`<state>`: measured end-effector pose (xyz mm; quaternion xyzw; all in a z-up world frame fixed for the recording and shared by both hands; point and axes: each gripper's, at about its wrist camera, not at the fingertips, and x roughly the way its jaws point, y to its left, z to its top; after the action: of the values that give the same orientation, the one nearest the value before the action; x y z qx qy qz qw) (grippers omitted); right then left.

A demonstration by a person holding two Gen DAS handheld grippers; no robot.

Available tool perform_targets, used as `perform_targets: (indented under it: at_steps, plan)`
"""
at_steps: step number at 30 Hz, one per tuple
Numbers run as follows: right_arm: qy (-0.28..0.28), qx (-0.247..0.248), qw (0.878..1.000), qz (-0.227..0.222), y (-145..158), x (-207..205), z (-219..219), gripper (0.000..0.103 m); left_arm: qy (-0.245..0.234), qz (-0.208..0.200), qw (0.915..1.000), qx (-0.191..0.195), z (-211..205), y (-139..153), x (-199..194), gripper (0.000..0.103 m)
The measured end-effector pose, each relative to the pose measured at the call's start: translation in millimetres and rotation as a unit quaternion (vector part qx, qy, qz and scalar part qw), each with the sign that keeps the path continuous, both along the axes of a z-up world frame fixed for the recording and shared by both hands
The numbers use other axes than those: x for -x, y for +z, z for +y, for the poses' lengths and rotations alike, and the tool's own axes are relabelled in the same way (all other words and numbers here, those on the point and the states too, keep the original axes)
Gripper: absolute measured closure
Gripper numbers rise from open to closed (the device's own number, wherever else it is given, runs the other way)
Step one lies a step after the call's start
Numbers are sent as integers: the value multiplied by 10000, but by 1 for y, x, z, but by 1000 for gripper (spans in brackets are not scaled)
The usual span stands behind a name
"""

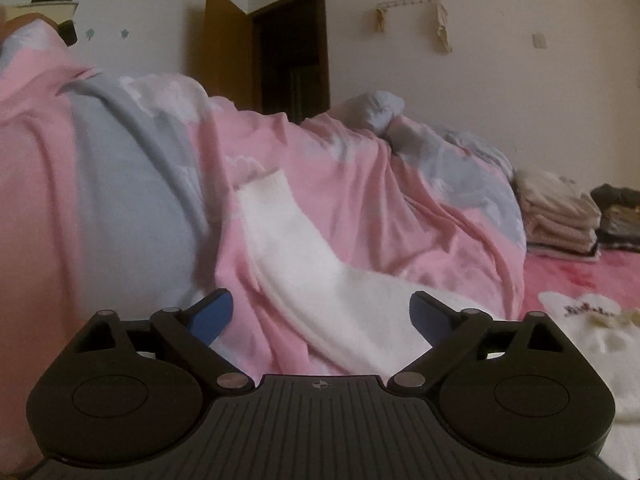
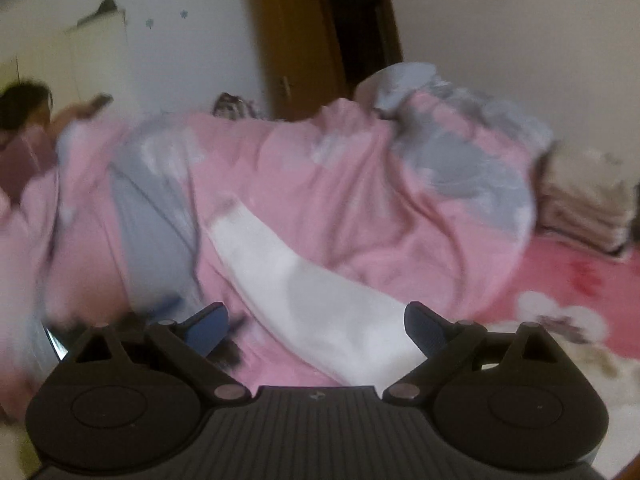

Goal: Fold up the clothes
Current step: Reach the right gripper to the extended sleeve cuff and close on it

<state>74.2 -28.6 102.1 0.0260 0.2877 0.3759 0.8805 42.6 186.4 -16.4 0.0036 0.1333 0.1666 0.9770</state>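
The left tongs (image 1: 322,318) stand wide apart, gripping nothing; the right tongs (image 2: 316,326) are spread wide too, also empty. Between each pair of blue tips lies a white sleeve (image 1: 316,276) — it runs up and away across a rumpled pink and grey quilt (image 1: 352,184). Farther right, a stack of folded clothes (image 1: 560,212) sits on the pink bed sheet (image 1: 576,276).

Walls (image 1: 500,80) plain off-white, dimly lit. Brown wooden door (image 1: 226,44) stands open at 12 o'clock beside a dark doorway (image 1: 294,52). Two small star stickers (image 1: 108,33) on the wall at 10 o'clock. Wall hook rack (image 1: 412,2) with pale cloth hanging at 1 o'clock; wall socket (image 1: 540,41) to its right. Pale wardrobe (image 2: 96,52) at 10 o'clock in the right wrist view, blurred. Bed sheet (image 1: 580,276) pink-red, at 3 o'clock.
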Motion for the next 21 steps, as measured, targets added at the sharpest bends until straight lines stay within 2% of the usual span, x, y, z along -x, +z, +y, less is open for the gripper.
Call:
perform_targets:
  at_steps: [2,3,5,9,14,18,21]
  plan:
    - [150,-211,9994,233,6,-23,28,15,24,21,10000,72,5,-4,-7,25]
    - [218,-296,9987,366,6,-33,40,17,41,42,9999,129,8,-6,-11,27]
    - [383,-427,9963,647,5,-51,66,26,75,82,9996,243,15,-10,-17,37]
    - [602,-510,9897,1196,-3,-87,121,29,143,163,9987,470,27,-19,-30,38]
    - [570,-567,9797,1836,-15,-120,178,29,213,229,9964,782,44,-30,-44,37]
    - [435,-766,9672,2383,-26,-144,208,29,224,88,9955,913,57,-36,-48,38]
    - [349,-703,9621,2612,-33,-155,228,33,198,-13,9952,958,63,-40,-48,43]
